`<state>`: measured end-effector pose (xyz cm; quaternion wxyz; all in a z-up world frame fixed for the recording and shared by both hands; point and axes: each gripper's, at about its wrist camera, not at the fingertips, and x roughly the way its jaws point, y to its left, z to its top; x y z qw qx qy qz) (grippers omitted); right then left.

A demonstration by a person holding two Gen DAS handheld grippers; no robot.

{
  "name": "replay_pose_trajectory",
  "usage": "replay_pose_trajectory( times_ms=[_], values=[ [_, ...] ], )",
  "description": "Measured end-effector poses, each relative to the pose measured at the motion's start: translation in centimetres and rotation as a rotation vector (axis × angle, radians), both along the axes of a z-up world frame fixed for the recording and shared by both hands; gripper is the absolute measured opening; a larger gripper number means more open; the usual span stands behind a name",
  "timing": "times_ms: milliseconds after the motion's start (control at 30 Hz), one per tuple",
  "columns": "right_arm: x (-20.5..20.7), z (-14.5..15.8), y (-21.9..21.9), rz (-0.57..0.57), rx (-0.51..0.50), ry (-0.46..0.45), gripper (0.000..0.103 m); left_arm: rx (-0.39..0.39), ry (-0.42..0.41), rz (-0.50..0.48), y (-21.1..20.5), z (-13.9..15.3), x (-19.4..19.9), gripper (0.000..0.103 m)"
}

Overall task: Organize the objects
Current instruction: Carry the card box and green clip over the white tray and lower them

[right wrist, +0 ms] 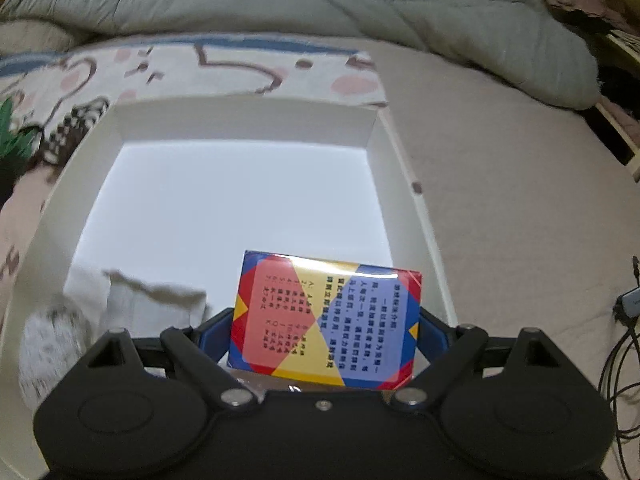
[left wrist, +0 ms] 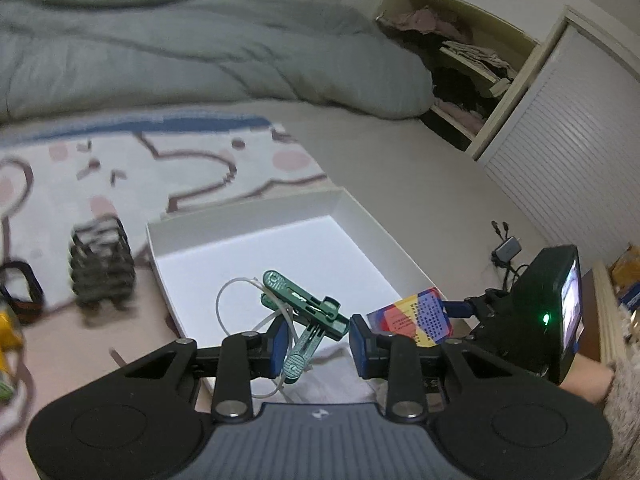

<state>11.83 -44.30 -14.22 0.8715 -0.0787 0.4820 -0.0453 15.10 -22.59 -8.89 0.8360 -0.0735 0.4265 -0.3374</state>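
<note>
Nearest the lens in the left wrist view, the left gripper (left wrist: 318,344) is seen closed down narrow on a bunch of green clips (left wrist: 308,316) strung on a pale cord (left wrist: 232,300), held over the near edge of the white box (left wrist: 360,216). In the right wrist view the right gripper (right wrist: 325,332) is spread wide, with the coloured card pack (right wrist: 324,320) clamped between its blue pads above the box's near right corner.

Possible trouble: the clips are gripped at a skewed angle, so a piece may be twisted out or the cord snagged on a finger at release. The pack is held by its sides only and tilted; it may be dropped against the box wall instead of lying flat. With both grippers close together over the same corner, a knock is judged possible.

Counted, left to right: one dark wire holder (left wrist: 102,266) on the bed, two clips at least, one cord, one box, one folded pale cloth (right wrist: 156,304) inside, one pack
</note>
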Motion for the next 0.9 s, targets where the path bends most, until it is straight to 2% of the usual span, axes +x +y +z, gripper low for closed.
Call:
replay_pose_trajectory(
  times_ms=[67,100,233,400,433,533,733,767,800,833,900],
  values=[
    [-0.1,-0.4,0.1,0.003,-0.013,0.016,0.092,-0.029,0.065,0.015,0.1,-0.8,0.4,0.042],
    [-0.1,-0.6,0.1,-0.003,-0.017,0.027,0.092,-0.035,0.089,0.028,0.2,-1.2,0.6,0.049],
    [0.0,-0.9,0.1,-0.008,-0.03,0.061,0.092,0.033,0.075,0.045,0.1,-1.6,0.7,0.05],
    [-0.2,-0.5,-0.3,-0.031,-0.006,0.062,0.093,0.06,0.084,0.055,0.5,-1.7,1.0,0.052],
    [-0.3,-0.4,-0.3,-0.035,-0.002,0.06,0.093,0.062,0.091,0.061,0.6,-1.8,1.0,0.054],
    [-0.3,-0.2,-0.2,-0.041,0.001,0.055,0.093,0.067,0.115,0.072,0.8,-2.0,1.1,0.071],
    [-0.3,0.4,0.1,-0.037,0.004,0.045,0.093,0.071,0.155,0.074,1.0,-2.1,1.1,0.082],
    [-0.3,0.4,0.1,-0.038,0.004,0.043,0.093,0.061,0.172,0.073,1.2,-2.1,1.2,0.082],
    [-0.2,0.5,0.1,-0.04,0.007,0.041,0.093,0.041,0.184,0.072,1.4,-1.9,1.3,0.076],
    [-0.2,0.5,0.0,-0.043,0.009,0.039,0.093,0.024,0.176,0.087,1.6,-1.5,1.3,0.058],
    [-0.1,0.7,0.0,-0.052,0.01,0.033,0.093,0.021,0.172,0.082,1.6,-0.9,1.3,0.043]
  ],
)
